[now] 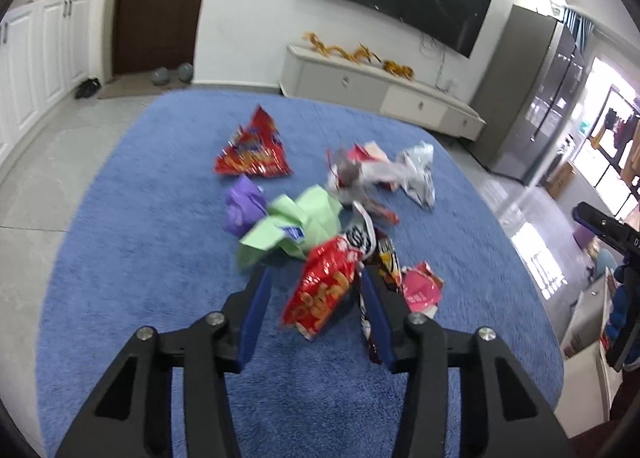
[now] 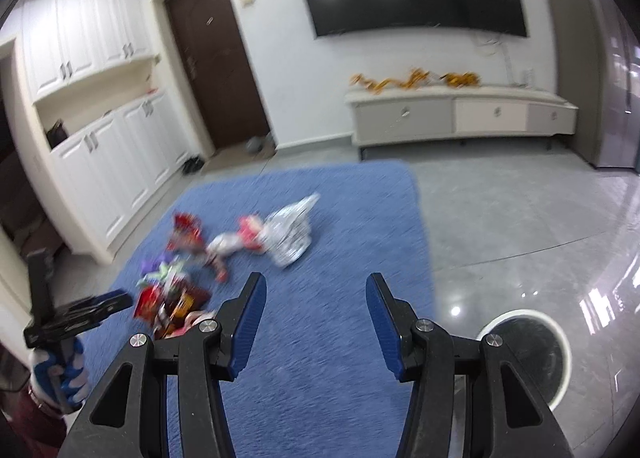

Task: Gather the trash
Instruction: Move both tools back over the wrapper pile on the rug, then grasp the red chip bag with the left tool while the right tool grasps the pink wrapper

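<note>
Both claws gape wide: left claw (image 1: 314,278) straddling a red snack bag (image 1: 324,290), right claw (image 2: 316,294) holding nothing.

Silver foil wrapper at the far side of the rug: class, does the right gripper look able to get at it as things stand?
Probably yes. The right gripper is open and empty, with bare blue rug between it and the silver foil wrapper; nothing covers the wrapper.

- Rug (image 1: 160,258): plain blue
- Nearest snack bag (image 1: 324,290): red, orange print
- Crumpled paper (image 1: 296,221): pale green
- Wad (image 1: 240,209): purple
- Finger pads (image 2: 250,328): blue
- Door (image 2: 216,69): dark brown
</note>
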{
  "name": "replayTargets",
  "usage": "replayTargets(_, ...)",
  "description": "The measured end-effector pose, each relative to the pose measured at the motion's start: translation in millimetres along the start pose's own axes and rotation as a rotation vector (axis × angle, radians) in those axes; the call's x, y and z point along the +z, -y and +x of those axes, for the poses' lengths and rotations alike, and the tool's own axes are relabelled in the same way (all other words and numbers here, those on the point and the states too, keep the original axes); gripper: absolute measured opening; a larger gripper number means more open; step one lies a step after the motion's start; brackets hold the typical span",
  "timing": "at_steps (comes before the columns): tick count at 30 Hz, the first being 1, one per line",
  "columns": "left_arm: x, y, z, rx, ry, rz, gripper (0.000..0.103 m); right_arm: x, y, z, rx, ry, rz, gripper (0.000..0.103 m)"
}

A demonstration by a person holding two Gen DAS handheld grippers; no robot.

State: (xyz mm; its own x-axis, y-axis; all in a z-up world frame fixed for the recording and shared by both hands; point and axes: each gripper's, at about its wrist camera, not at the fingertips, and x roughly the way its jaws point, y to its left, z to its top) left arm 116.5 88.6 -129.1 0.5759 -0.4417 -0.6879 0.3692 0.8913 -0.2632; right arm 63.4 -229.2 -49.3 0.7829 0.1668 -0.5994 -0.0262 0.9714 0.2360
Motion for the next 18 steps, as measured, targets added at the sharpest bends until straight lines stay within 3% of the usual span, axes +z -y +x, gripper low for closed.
replayTargets(10, -2.5, -3.8, 26.6, -0.063, -0.087, 0.034, 0.042, -25.8, -61.9, 65.9, 0.151, -0.199, -0.075, 0.049)
replayTargets(18, -0.1, -8.4, 36.7, -0.097, -0.107, 0.038, 0.042, -39.0, -90.1, 108.3, 0.248, -0.322, -0.071, 0.049)
